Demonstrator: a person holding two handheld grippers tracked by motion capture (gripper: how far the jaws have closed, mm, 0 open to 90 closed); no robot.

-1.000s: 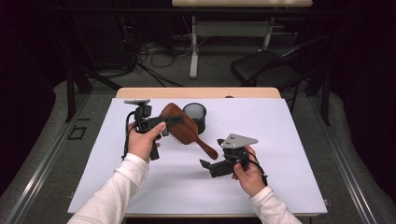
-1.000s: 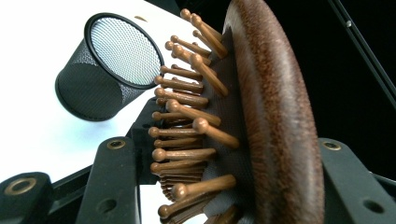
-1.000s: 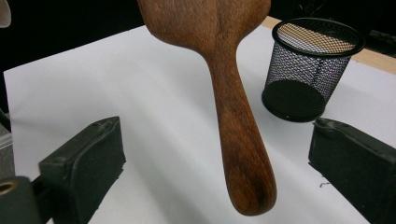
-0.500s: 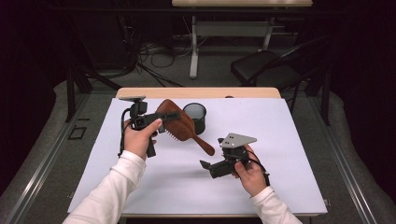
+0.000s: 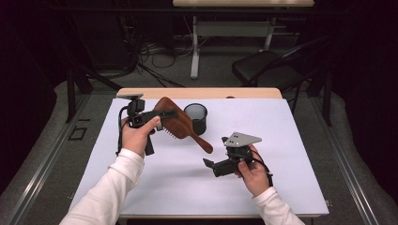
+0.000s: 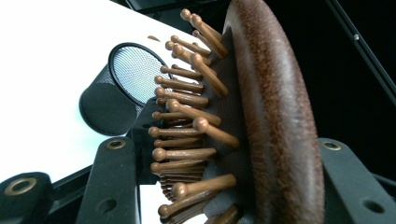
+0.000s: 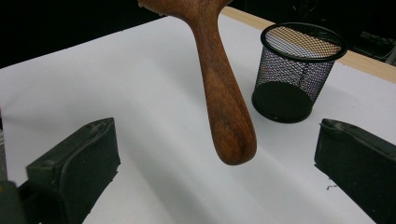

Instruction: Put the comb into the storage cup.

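Observation:
A brown wooden hairbrush (image 5: 176, 123) hangs in the air over the white table, its head clamped in my left gripper (image 5: 162, 115) and its handle (image 7: 226, 102) slanting down to the right. The left gripper view shows the jaws pressed on the brush head (image 6: 275, 116), one on the wooden back and one among the bristles (image 6: 187, 126). My right gripper (image 5: 213, 165) sits low at centre right, open, with nothing between its jaws; the handle's tip hovers ahead of it. A black mesh cup (image 5: 195, 118) stands upright behind the brush (image 7: 299, 70).
White sheet (image 5: 281, 140) covers the table, with a wooden edge (image 5: 202, 92) at the back. A dark chair (image 5: 277, 65) and another table's legs stand on the floor beyond. Cables trail from both grippers.
The left hand has lifted the brush slightly and shifted it a little left and back. The right gripper has stayed put.

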